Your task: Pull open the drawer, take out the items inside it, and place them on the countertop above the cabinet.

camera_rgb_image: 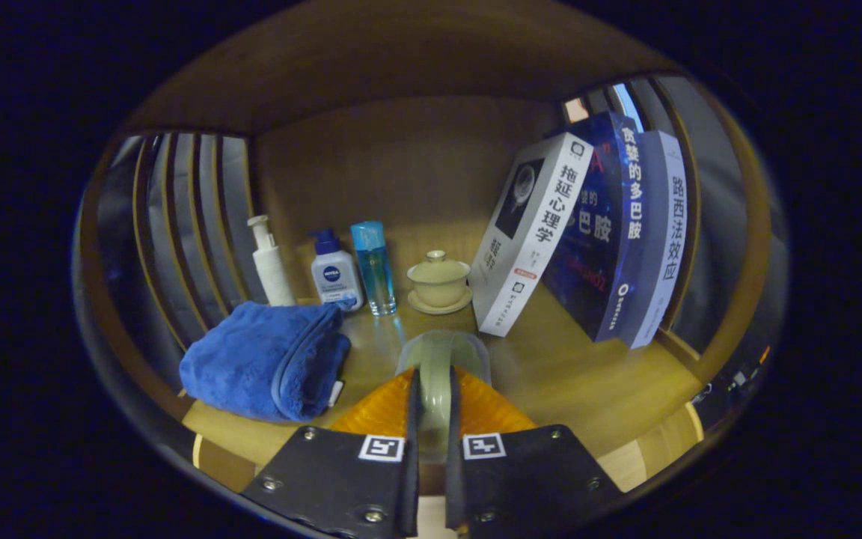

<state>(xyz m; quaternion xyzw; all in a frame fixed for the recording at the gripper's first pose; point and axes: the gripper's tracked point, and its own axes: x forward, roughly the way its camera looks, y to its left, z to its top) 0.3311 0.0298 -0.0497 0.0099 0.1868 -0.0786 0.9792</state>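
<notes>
My gripper [432, 397] is shut on the pale, rounded handle [442, 352] of an orange ribbed item [378, 410], with both fingers pressed against the handle's sides. The orange body spreads out beneath and to either side of the fingers, which hide most of it. The item sits low over the front of the wooden countertop [573, 374]; I cannot tell whether it rests on the wood.
A folded blue towel [266, 359] lies left of the fingers. Beyond them, against the back wall, stand a white pump bottle [270, 262], a small white bottle with a blue cap [335, 273], a clear blue bottle [373, 266] and a lidded tea bowl on a saucer [438, 283]. Three books [588, 232] lean at the right. Slatted side walls enclose the shelf.
</notes>
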